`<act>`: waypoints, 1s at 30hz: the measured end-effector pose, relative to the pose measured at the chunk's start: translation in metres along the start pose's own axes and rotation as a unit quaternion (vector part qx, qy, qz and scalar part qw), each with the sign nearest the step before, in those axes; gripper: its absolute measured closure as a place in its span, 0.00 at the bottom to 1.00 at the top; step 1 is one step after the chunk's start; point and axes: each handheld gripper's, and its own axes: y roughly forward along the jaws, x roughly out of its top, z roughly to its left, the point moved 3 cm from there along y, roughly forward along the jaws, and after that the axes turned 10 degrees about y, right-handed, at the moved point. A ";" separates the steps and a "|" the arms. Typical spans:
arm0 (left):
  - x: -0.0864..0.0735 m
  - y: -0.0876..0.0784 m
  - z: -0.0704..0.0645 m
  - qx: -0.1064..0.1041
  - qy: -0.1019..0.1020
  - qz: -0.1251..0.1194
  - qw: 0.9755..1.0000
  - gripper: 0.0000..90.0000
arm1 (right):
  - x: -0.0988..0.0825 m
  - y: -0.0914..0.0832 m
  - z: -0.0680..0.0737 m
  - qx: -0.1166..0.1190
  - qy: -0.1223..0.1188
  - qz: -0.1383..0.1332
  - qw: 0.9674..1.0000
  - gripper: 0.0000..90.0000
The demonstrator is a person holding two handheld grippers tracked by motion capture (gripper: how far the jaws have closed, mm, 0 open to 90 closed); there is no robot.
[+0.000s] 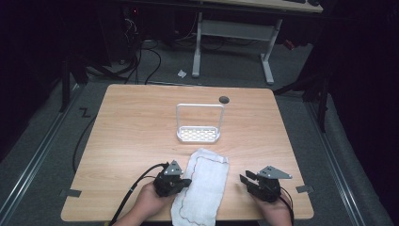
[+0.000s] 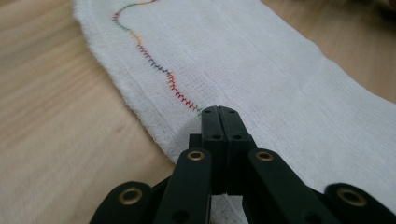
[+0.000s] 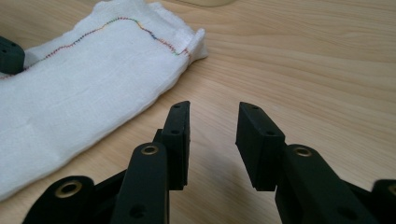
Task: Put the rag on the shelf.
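Pale wood-grain worktop (image 1: 141,122) with rounded corners and a dark round grommet (image 1: 224,99) near its far edge, lit brightly from above while the room around falls off into near-black. Grey carpeted floor (image 1: 226,70) beyond, with black cables (image 1: 146,56) trailing over it and a small white scrap (image 1: 181,73) lying loose. Behind stands a second desk on a white metal frame (image 1: 235,35); metal floor rails (image 1: 37,155) run along either side of the worktop.

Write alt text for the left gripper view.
The left gripper, jaws shut together, rests its tips on a white cloth near its multicoloured stitched line. The cloth lies flat on a wooden table.
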 end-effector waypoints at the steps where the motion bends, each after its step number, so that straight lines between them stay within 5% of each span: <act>1: -0.003 -0.003 -0.003 -0.004 -0.002 0.000 1.000 1.00 | 0.001 0.002 0.005 0.007 -0.007 0.002 1.000 0.74; 6: -0.003 -0.010 -0.008 -0.004 -0.003 -0.005 1.000 0.92 | 0.006 0.018 0.027 0.030 -0.034 0.020 0.999 0.77; 9: 0.004 -0.009 0.006 0.009 -0.035 -0.039 0.999 0.90 | 0.011 0.035 0.045 0.040 -0.051 0.046 0.997 0.89; 12: 0.002 0.000 0.016 0.023 -0.039 -0.021 0.999 0.93 | 0.015 0.048 0.052 0.035 -0.064 0.067 0.995 0.95; 22: -0.010 -0.011 0.008 0.022 -0.040 -0.013 0.999 0.93 | 0.026 0.068 0.060 0.042 -0.068 0.065 0.995 0.97; 25: -0.010 -0.012 0.011 0.019 -0.046 -0.019 0.999 0.89 | 0.027 0.067 0.059 0.048 -0.064 0.065 0.995 0.90; 26: -0.009 -0.013 0.012 0.023 -0.044 -0.023 0.999 0.86 | 0.028 0.061 0.058 0.069 -0.038 0.055 0.995 0.88; 30: -0.008 -0.020 0.023 0.049 -0.058 -0.051 0.996 0.75 | 0.028 0.053 0.054 0.068 -0.036 0.040 0.996 0.86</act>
